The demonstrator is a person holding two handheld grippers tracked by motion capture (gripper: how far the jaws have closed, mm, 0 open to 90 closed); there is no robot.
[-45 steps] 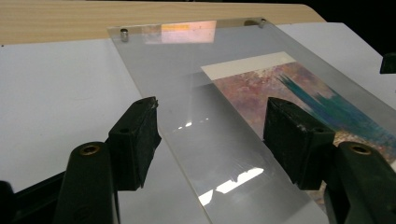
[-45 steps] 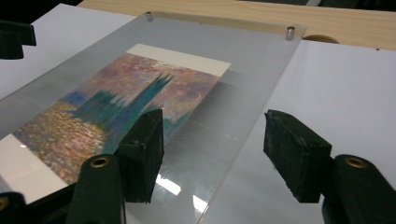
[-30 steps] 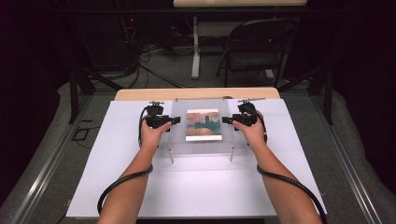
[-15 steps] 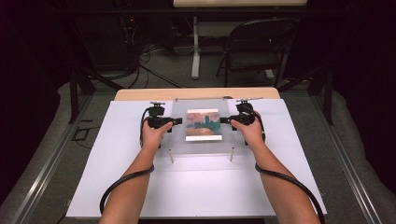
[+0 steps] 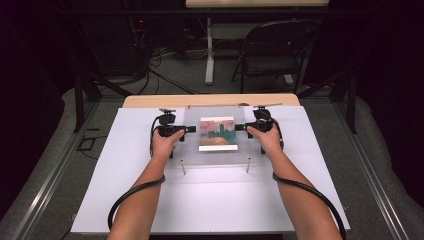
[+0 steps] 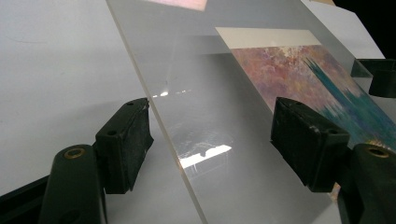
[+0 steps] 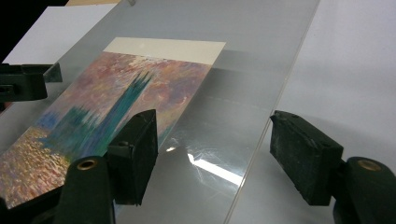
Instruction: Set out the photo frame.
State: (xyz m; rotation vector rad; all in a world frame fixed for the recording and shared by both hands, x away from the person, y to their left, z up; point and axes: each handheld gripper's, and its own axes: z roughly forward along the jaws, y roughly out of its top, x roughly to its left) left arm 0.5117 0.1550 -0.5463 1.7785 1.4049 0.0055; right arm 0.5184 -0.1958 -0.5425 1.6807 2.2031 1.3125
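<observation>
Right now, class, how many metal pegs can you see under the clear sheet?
2: the left peg and the right peg stand at the near corners of the clear sheet. Farther pegs may be hidden.

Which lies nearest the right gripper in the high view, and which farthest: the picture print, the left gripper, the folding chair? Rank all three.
From the right gripper:
1. Picture print, just beside it under the clear sheet.
2. Left gripper, across the print.
3. Folding chair, on the floor beyond the table.

My left tongs (image 5: pixel 189 129) sit at the left edge of the clear pane (image 5: pixel 216 150), my right tongs (image 5: pixel 240 127) at its right edge; both have just been opening. A painted card (image 5: pixel 217 133) lies under the pane on the white tabletop (image 5: pixel 125 200). A chair (image 5: pixel 272 52) stands far beyond.
</observation>
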